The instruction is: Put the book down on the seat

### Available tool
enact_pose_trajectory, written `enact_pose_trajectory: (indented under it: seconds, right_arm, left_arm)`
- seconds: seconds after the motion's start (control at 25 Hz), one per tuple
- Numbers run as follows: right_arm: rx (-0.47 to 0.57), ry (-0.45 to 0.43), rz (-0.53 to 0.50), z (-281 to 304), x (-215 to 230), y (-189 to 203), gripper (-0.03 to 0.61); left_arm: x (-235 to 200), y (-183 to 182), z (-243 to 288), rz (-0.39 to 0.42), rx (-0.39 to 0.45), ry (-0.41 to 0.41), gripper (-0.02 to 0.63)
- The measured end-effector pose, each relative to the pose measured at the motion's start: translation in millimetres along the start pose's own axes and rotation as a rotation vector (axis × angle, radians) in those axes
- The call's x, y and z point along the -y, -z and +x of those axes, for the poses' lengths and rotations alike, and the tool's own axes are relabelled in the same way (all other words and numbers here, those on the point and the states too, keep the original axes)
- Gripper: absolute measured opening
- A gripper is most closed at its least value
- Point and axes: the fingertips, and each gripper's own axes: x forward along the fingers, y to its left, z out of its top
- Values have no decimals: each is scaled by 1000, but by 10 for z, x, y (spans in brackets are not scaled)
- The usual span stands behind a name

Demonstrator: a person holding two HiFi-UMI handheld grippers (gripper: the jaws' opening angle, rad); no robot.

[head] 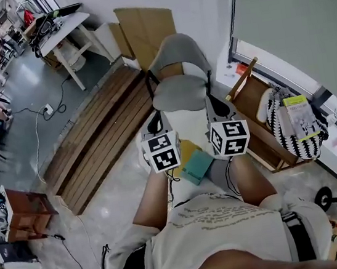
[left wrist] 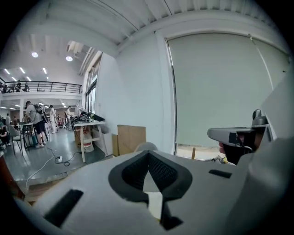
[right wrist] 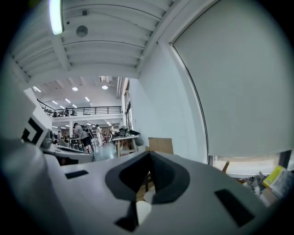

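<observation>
Both tongs are clenched and empty: left gripper [left wrist: 148,158] and right gripper [right wrist: 149,158] each show jaws together, with nothing between them. In the head view they sit side by side at frame centre, pointing toward the top of the frame. The teal book [head: 196,165] lies just below centre, between and under the two marker cubes, and neither gripper touches it. It rests flat on a pale surface [head: 185,122]; I can't tell whether that is the seat. The grey chair [head: 180,92] at upper centre is bare.

If the pale surface is the seat, the placing looks done, so keep the tongs clear of the book. If the chair is meant, open one gripper wide, take the book by a free edge, carry it level and set it flat mid-seat.
</observation>
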Motion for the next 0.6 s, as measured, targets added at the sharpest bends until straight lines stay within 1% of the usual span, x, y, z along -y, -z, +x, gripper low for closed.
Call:
enact_pose_trajectory:
  seconds: [0.2, 0.4, 0.6]
  right_arm:
    - [9, -16, -10, 2, -16, -40, 26]
    - [11, -53, -27, 20, -156, -42, 26]
    - [22, -61, -22, 115, -204, -94, 26]
  left_arm:
    - [32, -178, -104, 0, 40, 6, 20]
    - [-81, -290, -200, -9, 86, -23, 21]
    - [-132, -325, -172, -15, 90, -23, 21]
